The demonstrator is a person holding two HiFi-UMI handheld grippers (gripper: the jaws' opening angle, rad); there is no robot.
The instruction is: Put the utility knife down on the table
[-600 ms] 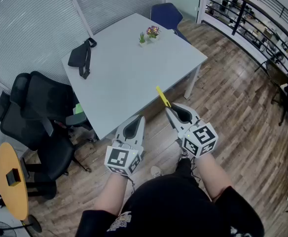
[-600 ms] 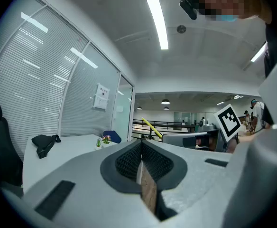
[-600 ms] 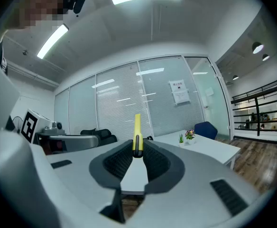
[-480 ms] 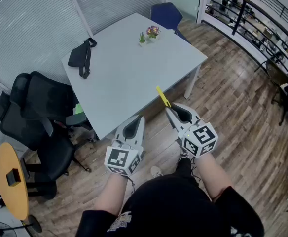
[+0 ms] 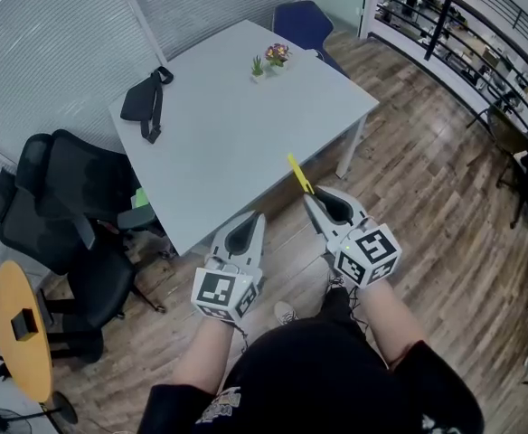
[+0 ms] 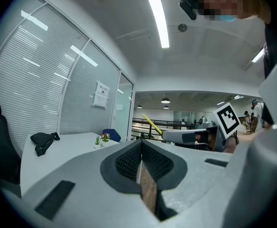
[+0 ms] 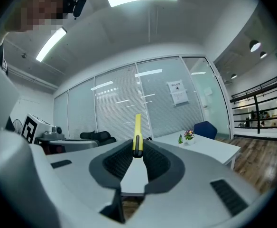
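Grey jaws of the left gripper (image 5: 256,216) are pressed together on nothing, just short of the table (image 5: 228,143). The right gripper (image 5: 308,199) pinches the yellow utility knife (image 5: 298,175), held above the table's near edge. A black bag (image 5: 145,105) lies toward its far side.

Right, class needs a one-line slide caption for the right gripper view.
Right gripper clamps a yellow utility knife, with the white table ahead.

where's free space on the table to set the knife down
The table is bare from the bag and plants down to its near edge, right ahead of the knife in the right gripper. Only the left corner and the far edge hold anything.
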